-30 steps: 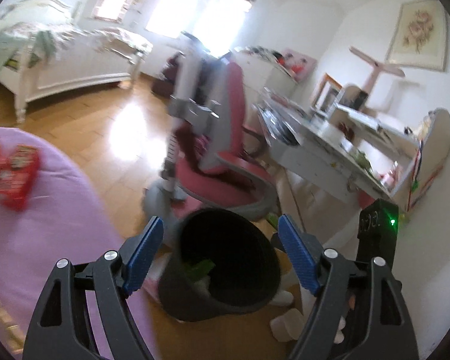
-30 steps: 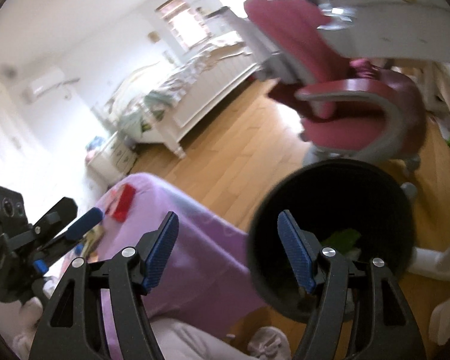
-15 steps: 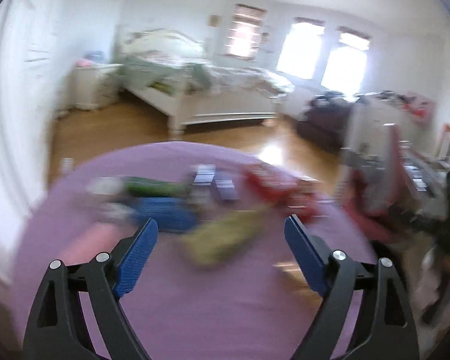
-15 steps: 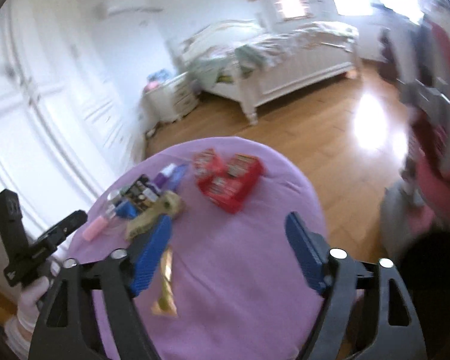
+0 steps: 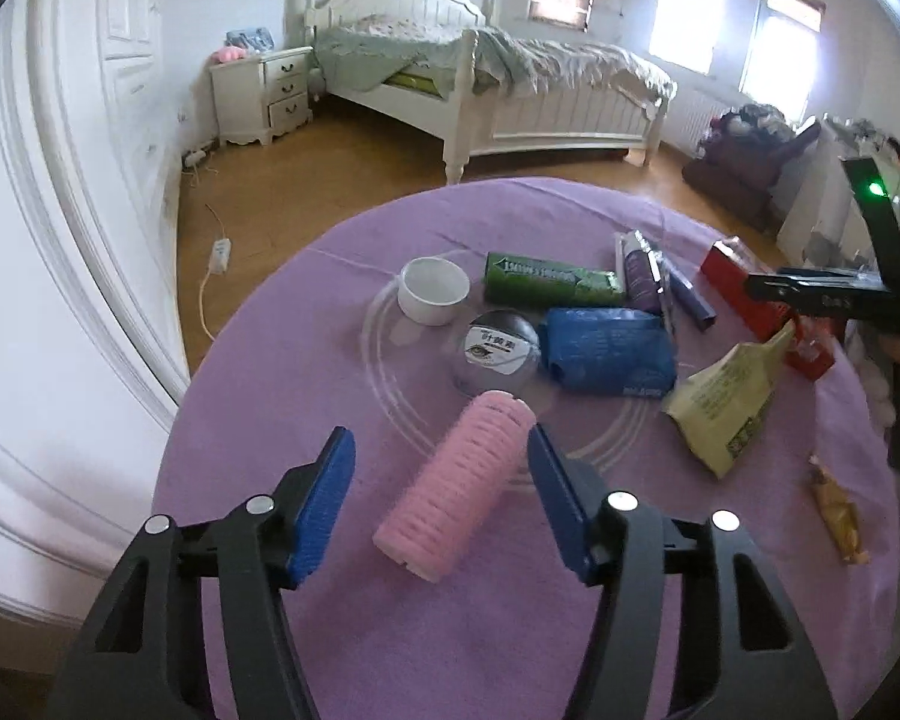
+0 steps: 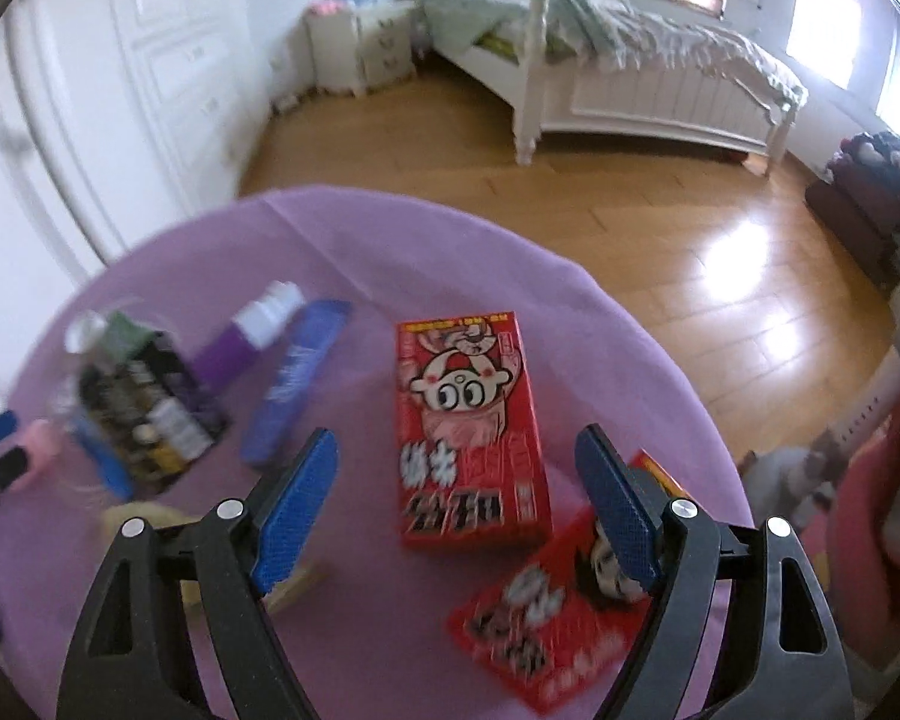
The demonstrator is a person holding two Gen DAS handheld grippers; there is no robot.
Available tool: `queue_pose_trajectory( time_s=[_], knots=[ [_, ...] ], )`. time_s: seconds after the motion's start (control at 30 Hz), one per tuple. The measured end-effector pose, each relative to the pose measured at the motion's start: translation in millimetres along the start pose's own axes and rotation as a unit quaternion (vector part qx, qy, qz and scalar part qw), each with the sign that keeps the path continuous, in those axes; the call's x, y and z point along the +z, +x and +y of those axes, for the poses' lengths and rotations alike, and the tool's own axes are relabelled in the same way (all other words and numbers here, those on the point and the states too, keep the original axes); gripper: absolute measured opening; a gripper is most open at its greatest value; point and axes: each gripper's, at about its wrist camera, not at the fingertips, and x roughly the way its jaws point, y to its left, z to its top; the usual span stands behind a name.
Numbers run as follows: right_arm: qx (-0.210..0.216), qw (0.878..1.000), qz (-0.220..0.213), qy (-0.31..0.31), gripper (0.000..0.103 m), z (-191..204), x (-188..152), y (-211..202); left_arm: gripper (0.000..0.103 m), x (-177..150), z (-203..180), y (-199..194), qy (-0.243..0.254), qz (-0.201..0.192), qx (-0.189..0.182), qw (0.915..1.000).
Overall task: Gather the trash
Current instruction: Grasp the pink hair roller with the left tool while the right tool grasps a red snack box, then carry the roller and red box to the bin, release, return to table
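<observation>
A round table with a purple cloth (image 5: 306, 372) holds mixed items. My left gripper (image 5: 441, 504) is open, its jaws on either side of a pink hair roller (image 5: 456, 486) lying on the cloth. Beyond it lie a blue packet (image 5: 606, 351), a yellow-green wrapper (image 5: 726, 402) and a small golden wrapper (image 5: 837, 510). My right gripper (image 6: 456, 510) is open and hovers over a red snack box (image 6: 471, 426), with a second red box (image 6: 558, 606) under its right jaw.
A white cup (image 5: 433, 289), green box (image 5: 549, 288), round tin (image 5: 498, 354), purple tube (image 5: 642, 276) and blue stick (image 6: 294, 384) share the table. A white bed (image 5: 498, 96), nightstand (image 5: 264, 93) and wood floor lie behind.
Both grippers have swung from the black bin by the pink chair to the purple table. The left now brackets the pink roller; the right sits over the red boxes.
</observation>
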Motion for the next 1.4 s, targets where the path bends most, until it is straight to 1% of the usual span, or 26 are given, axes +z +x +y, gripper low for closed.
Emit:
queue_pose_trajectory(
  time_s=[0.03, 0.07, 0.1, 0.13, 0.17, 0.2, 0.23, 0.3, 0.33, 0.43, 0.47, 0.53, 0.57, 0.6, 0.63, 0.67, 0.73, 0.8, 0.9, 0.97, 1.0, 1.07, 1.2, 1.33, 1.37, 1.4],
  knots=[
    [-0.006, 1.000, 0.004, -0.003, 0.073, 1.1, -0.8, 5.8, 0.052, 1.6, 0.2, 3.0, 0.001, 0.007, -0.007, 1.0000],
    [-0.018, 1.000, 0.006, -0.012, 0.062, 3.2, 0.9, 9.7, 0.051, 1.1, 2.7, 3.4, -0.001, 0.010, -0.012, 0.9999],
    [-0.018, 1.000, 0.013, -0.013, 0.055, 4.3, 1.2, 14.7, 0.047, 1.2, 4.1, 5.3, -0.002, 0.013, -0.016, 0.9998],
    [-0.013, 1.000, 0.017, -0.009, 0.052, 3.9, 1.5, 19.0, 0.044, 2.2, 3.1, 7.0, 0.001, 0.016, -0.022, 0.9996],
    [-0.013, 1.000, 0.014, -0.010, 0.052, 4.2, 1.6, 20.7, 0.041, 2.7, 3.3, 9.8, 0.006, 0.020, -0.022, 0.9995],
    [-0.013, 1.000, 0.012, -0.012, 0.051, 5.6, 2.8, 21.6, 0.033, 1.4, -0.2, 11.6, 0.011, 0.025, -0.023, 0.9994],
    [-0.013, 1.000, 0.010, -0.013, 0.051, 5.2, 2.2, 21.0, 0.029, 1.4, -4.6, 12.7, 0.018, 0.030, -0.026, 0.9991],
    [-0.002, 1.000, 0.000, -0.003, 0.051, 1.5, -1.7, 15.4, 0.028, -0.8, -11.0, 13.6, 0.032, 0.033, -0.011, 0.9989],
    [0.009, 1.000, -0.010, 0.005, 0.051, -0.3, -5.5, 6.2, 0.028, -1.6, -12.2, 12.2, 0.033, 0.033, -0.014, 0.9988],
    [0.055, 0.996, -0.058, 0.034, 0.051, -7.6, -16.5, -34.7, 0.027, -6.8, -7.0, 7.7, 0.017, 0.035, -0.038, 0.9985],
    [0.071, 0.994, -0.076, 0.044, 0.051, -10.2, -19.7, -49.9, 0.027, -9.6, -5.1, 2.6, 0.005, 0.030, -0.055, 0.9980],
    [0.104, 0.985, -0.117, 0.069, 0.051, -17.6, -31.6, -89.8, 0.027, -15.0, -8.0, -15.8, -0.012, 0.006, -0.093, 0.9956],
    [0.124, 0.979, -0.140, 0.082, 0.051, -21.6, -42.2, -110.9, 0.027, -16.5, -12.3, -24.1, -0.011, -0.004, -0.100, 0.9949],
    [0.134, 0.975, -0.152, 0.089, 0.051, -24.3, -48.0, -124.9, 0.027, -17.5, -18.8, -35.1, -0.011, -0.017, -0.111, 0.9936],
    [0.149, 0.969, -0.168, 0.102, 0.051, -28.9, -59.1, -142.2, 0.027, -18.5, -27.1, -49.8, -0.014, -0.032, -0.133, 0.9905],
    [0.157, 0.964, -0.181, 0.114, 0.051, -33.2, -69.9, -157.0, 0.027, -16.9, -34.8, -56.4, -0.015, -0.042, -0.144, 0.9886],
    [0.166, 0.957, -0.197, 0.132, 0.051, -39.9, -86.2, -178.6, 0.027, -13.9, -59.9, -77.4, -0.006, -0.070, -0.166, 0.9836],
    [0.174, 0.949, -0.212, 0.155, 0.051, -50.5, -108.9, -198.8, 0.027, -12.0, -81.5, -90.1, -0.007, -0.086, -0.193, 0.9774],
    [0.164, 0.941, -0.233, 0.184, 0.051, -71.2, -143.7, -226.2, 0.027, -10.7, -121.9, -107.7, -0.004, -0.108, -0.240, 0.9649],
    [0.143, 0.935, -0.249, 0.208, 0.051, -92.0, -171.9, -246.6, 0.027, -11.4, -153.1, -113.5, 0.009, -0.118, -0.262, 0.9579],
    [0.138, 0.932, -0.253, 0.218, 0.051, -99.6, -182.3, -252.1, 0.027, -11.9, -172.9, -115.5, 0.020, -0.116, -0.280, 0.9529],
    [0.128, 0.924, -0.263, 0.245, 0.051, -115.5, -213.0, -264.4, 0.027, -13.2, -203.7, -117.1, 0.034, -0.110, -0.305, 0.9455],
    [0.088, 0.908, -0.279, 0.300, 0.051, -167.1, -271.2, -288.6, 0.027, -16.3, -268.2, -117.8, 0.066, -0.098, -0.349, 0.9297],
    [0.046, 0.897, -0.280, 0.339, 0.051, -206.3, -320.4, -299.1, 0.027, -18.2, -332.2, -108.9, 0.102, -0.076, -0.384, 0.9145],
    [0.038, 0.892, -0.280, 0.354, 0.051, -219.7, -334.8, -301.2, 0.028, -19.2, -348.7, -107.1, 0.112, -0.072, -0.392, 0.9102],
    [0.034, 0.889, -0.279, 0.362, 0.051, -228.8, -341.7, -298.8, 0.028, -21.2, -361.5, -105.0, 0.120, -0.066, -0.399, 0.9069]
  ],
)
